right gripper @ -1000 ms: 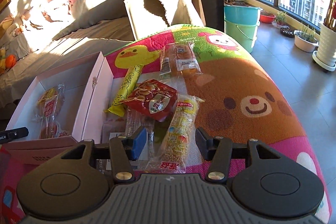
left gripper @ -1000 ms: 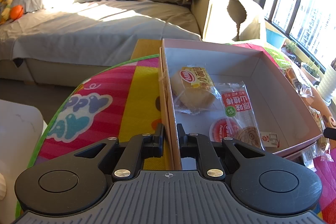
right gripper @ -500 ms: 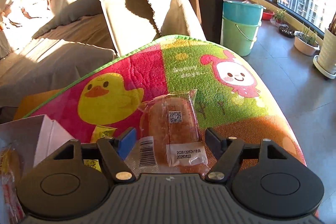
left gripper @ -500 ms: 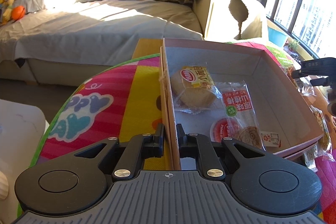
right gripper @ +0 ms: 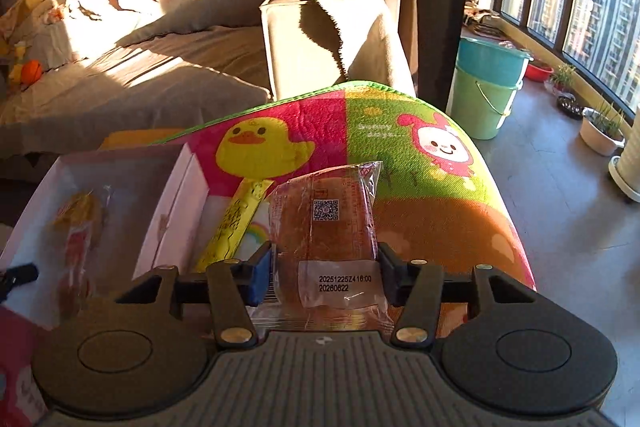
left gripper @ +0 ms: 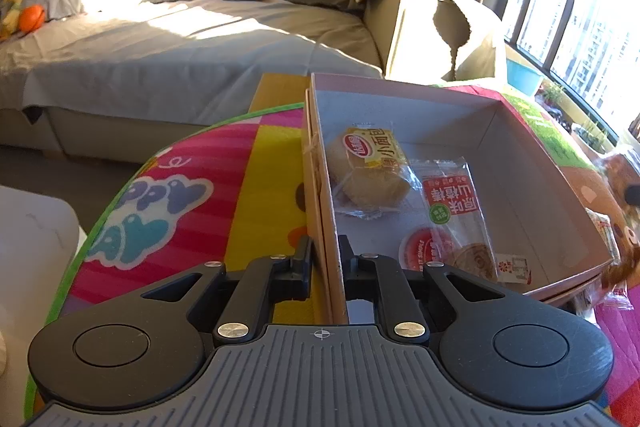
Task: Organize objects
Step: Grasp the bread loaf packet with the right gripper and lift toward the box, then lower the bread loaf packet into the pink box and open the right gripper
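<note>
Bread in its clear wrapper [right gripper: 326, 239] sits pinched between my right fingers [right gripper: 326, 273], which have just been closing onto it above the cartoon mat on the desk [right gripper: 400, 147], so it can travel to the pink box [left gripper: 520, 147]. My left fingers [left gripper: 325, 261] are pressed together on the box's near wall (to keep it from sliding, I reckon), with the small bun [left gripper: 370, 173] and the red-labelled snack [left gripper: 454, 203] already lying inside.

Hidden and cut-off parts

At six o'clock the bread packet [right gripper: 326, 227] ran out of sight behind the right tool [right gripper: 325, 273]; the box [left gripper: 520, 163] hid snacks at three o'clock, its near wall lost behind the left tool [left gripper: 325, 263]; packet print was too blurred to read.
</note>
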A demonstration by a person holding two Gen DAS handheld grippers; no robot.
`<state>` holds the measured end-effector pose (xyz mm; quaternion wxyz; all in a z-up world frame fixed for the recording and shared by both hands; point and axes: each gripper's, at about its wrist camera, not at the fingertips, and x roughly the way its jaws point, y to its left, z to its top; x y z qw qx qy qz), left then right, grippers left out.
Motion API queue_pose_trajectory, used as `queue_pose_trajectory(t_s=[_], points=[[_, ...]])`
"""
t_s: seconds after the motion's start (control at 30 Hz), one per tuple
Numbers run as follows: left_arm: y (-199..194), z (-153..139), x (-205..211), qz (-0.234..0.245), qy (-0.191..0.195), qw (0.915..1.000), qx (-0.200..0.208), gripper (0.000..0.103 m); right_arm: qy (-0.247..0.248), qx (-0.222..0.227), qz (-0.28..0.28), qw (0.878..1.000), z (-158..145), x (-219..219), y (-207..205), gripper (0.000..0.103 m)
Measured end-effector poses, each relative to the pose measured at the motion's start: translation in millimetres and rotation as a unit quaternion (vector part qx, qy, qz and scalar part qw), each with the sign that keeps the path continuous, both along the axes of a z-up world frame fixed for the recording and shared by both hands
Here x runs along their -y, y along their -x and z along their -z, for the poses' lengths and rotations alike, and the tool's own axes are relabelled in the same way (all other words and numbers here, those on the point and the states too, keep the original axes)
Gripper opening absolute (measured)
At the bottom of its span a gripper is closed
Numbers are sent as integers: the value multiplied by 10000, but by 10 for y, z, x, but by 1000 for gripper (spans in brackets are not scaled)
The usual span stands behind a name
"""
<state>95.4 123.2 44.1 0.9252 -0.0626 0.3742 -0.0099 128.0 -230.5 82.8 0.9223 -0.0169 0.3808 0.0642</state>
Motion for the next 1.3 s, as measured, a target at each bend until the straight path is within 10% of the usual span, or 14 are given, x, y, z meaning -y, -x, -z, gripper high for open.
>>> queue_pose_trajectory(t_s=[0.53, 0.67, 0.93, 1.3], points=[[25, 16, -37, 4, 137, 9999, 54, 16, -133, -1038, -1612, 9814, 151, -745, 1388, 52], [28, 14, -34, 5, 133, 9999, 55, 16, -170, -580, -1990, 9781, -122, -929, 1418, 52], [28, 12, -35, 0, 126, 9999, 50, 16, -396, 974, -1560, 9821, -856, -1031, 791, 53], [44, -1, -26, 20, 66, 10000, 23, 16, -332, -270, -1100, 9930, -131, -1610, -731, 52]])
